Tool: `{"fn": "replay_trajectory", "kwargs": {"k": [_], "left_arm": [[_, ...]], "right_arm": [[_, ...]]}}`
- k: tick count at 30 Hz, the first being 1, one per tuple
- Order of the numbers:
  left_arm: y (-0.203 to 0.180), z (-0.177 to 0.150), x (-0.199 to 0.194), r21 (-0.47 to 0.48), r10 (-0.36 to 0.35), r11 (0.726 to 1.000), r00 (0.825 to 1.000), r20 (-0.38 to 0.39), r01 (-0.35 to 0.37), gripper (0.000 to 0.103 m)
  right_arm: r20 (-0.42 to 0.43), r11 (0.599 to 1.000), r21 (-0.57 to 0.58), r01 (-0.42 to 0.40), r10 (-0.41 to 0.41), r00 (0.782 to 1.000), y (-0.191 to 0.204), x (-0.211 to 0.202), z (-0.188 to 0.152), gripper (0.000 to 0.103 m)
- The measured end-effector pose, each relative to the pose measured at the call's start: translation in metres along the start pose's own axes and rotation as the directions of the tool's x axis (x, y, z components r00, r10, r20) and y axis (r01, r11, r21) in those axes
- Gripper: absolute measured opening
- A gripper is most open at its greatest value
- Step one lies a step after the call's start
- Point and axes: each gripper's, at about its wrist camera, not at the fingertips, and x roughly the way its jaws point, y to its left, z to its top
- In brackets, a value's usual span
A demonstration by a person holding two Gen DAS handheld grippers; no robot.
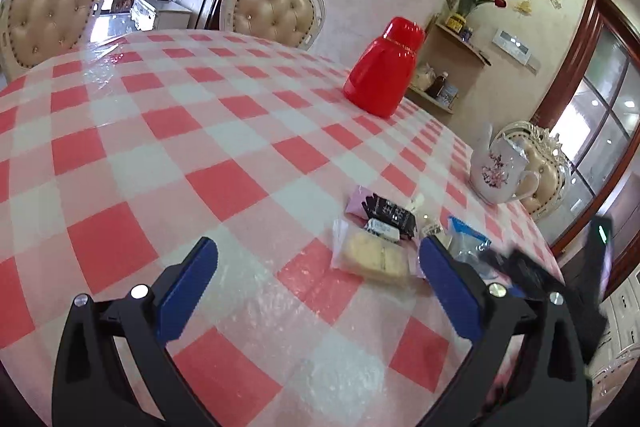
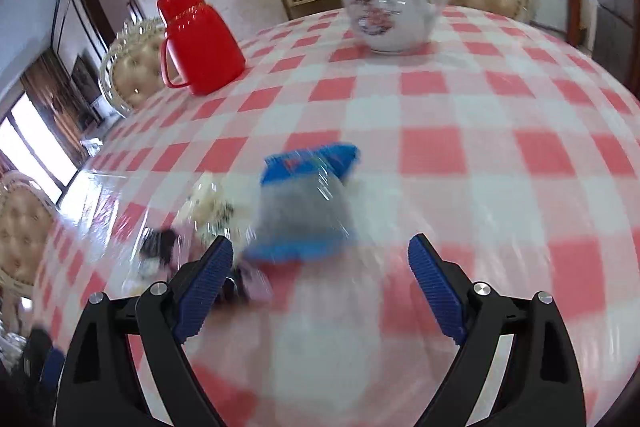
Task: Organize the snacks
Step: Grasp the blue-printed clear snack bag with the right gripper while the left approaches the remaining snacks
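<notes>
snacks clustered on the checked tablecloth (image 1: 208, 155), lower right of centre in the left wrist view: pale biscuit pack (image 1: 374, 257), black packet (image 1: 390, 213) on a pink one (image 1: 358, 201), blue-topped bag (image 1: 468, 239) at their right. in the right wrist view the blue-topped bag (image 2: 306, 205) sits mid-frame, blurred. left gripper (image 1: 318, 251) fingers spread apart, empty, above the cloth. right gripper (image 2: 320, 247) likewise spread, nothing between. red flask (image 1: 382, 67) and white teapot (image 1: 498, 169) further back.
</notes>
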Motion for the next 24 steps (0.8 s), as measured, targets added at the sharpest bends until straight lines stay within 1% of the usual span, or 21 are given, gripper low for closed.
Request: {"fn": "replay_trajectory", "kwargs": {"k": [2, 3, 5, 6, 7, 8, 9, 10, 11, 12, 13, 15, 16, 17, 18, 20, 22, 24], "left_arm": [[-0.001, -0.001, 0.003, 0.009, 0.005, 1.000, 1.000, -0.024, -0.005, 0.101], [-0.001, -0.001, 0.004, 0.010, 0.004, 1.000, 1.000, -0.028, -0.004, 0.101], [-0.001, -0.002, 0.005, 0.014, 0.008, 1.000, 0.999, -0.033, -0.007, 0.101], [-0.001, -0.002, 0.006, 0.016, 0.011, 1.000, 0.999, -0.038, -0.010, 0.101], [-0.001, -0.003, 0.008, 0.015, 0.008, 1.000, 0.999, -0.052, -0.008, 0.101], [0.000, -0.003, 0.010, 0.012, 0.006, 1.000, 0.998, -0.063, -0.005, 0.101], [0.000, -0.004, 0.011, 0.012, 0.007, 1.000, 0.998, -0.070, -0.006, 0.101], [0.000, -0.004, 0.012, 0.019, 0.009, 1.000, 0.997, -0.075, -0.007, 0.101], [0.000, -0.004, 0.012, 0.025, 0.009, 1.000, 0.997, -0.078, -0.007, 0.101], [0.000, -0.005, 0.013, 0.032, 0.007, 0.999, 0.997, -0.081, -0.004, 0.101], [0.000, -0.006, 0.013, 0.044, 0.005, 0.999, 0.996, -0.091, -0.001, 0.101], [-0.001, -0.008, 0.013, 0.057, 0.000, 0.998, 0.995, -0.103, 0.006, 0.101], [-0.003, -0.009, 0.013, 0.062, -0.001, 0.998, 0.995, -0.104, 0.008, 0.101], [-0.005, -0.010, 0.013, 0.072, -0.003, 0.997, 0.995, -0.102, 0.010, 0.101], [-0.008, -0.010, 0.012, 0.087, 0.000, 0.996, 0.995, -0.097, 0.009, 0.101], [-0.010, -0.010, 0.008, 0.112, 0.007, 0.994, 0.997, -0.073, 0.001, 0.101], [-0.007, -0.007, 0.005, 0.110, 0.015, 0.994, 0.998, -0.063, -0.008, 0.101], [-0.003, -0.005, 0.008, 0.094, 0.016, 0.996, 0.997, -0.079, -0.009, 0.101]], "right_arm": [[-0.010, 0.998, -0.031, 0.053, -0.053, 0.999, 0.010, 0.016, 0.010, 0.087], [-0.028, 0.994, -0.055, 0.097, -0.099, 0.995, 0.016, 0.028, 0.015, 0.087], [-0.068, 0.984, -0.091, 0.155, -0.162, 0.985, 0.021, 0.044, 0.017, 0.087], [-0.090, 0.978, -0.112, 0.178, -0.188, 0.978, 0.021, 0.051, 0.015, 0.087], [-0.100, 0.979, -0.115, 0.171, -0.182, 0.978, 0.021, 0.052, 0.013, 0.086], [-0.088, 0.982, -0.125, 0.145, -0.156, 0.984, 0.021, 0.048, 0.011, 0.081], [-0.079, 0.983, -0.137, 0.119, -0.131, 0.988, 0.021, 0.044, 0.009, 0.064], [-0.073, 0.983, -0.146, 0.112, -0.124, 0.990, 0.020, 0.039, 0.006, 0.063], [-0.063, 0.983, -0.148, 0.110, -0.120, 0.991, 0.017, 0.030, 0.000, 0.059], [-0.054, 0.985, -0.149, 0.090, -0.099, 0.994, 0.013, 0.022, -0.006, 0.053], [-0.051, 0.985, -0.155, 0.075, -0.084, 0.995, 0.012, 0.015, -0.011, 0.052], [-0.075, 0.984, -0.180, 0.005, -0.019, 0.997, 0.009, -0.003, -0.030, 0.052], [-0.099, 0.970, -0.237, -0.060, 0.038, 0.994, 0.014, -0.011, -0.041, 0.052], [-0.113, 0.954, -0.282, -0.102, 0.072, 0.991, 0.019, -0.019, -0.050, 0.052], [-0.134, 0.926, -0.345, -0.152, 0.112, 0.985, 0.027, -0.030, -0.061, 0.052], [-0.185, 0.889, -0.396, -0.230, 0.168, 0.968, 0.034, -0.046, -0.076, 0.052], [-0.204, 0.887, -0.379, -0.263, 0.197, 0.959, 0.032, -0.058, -0.080, 0.052], [-0.163, 0.908, -0.352, -0.230, 0.182, 0.970, 0.020, -0.072, -0.080, 0.052]]}}
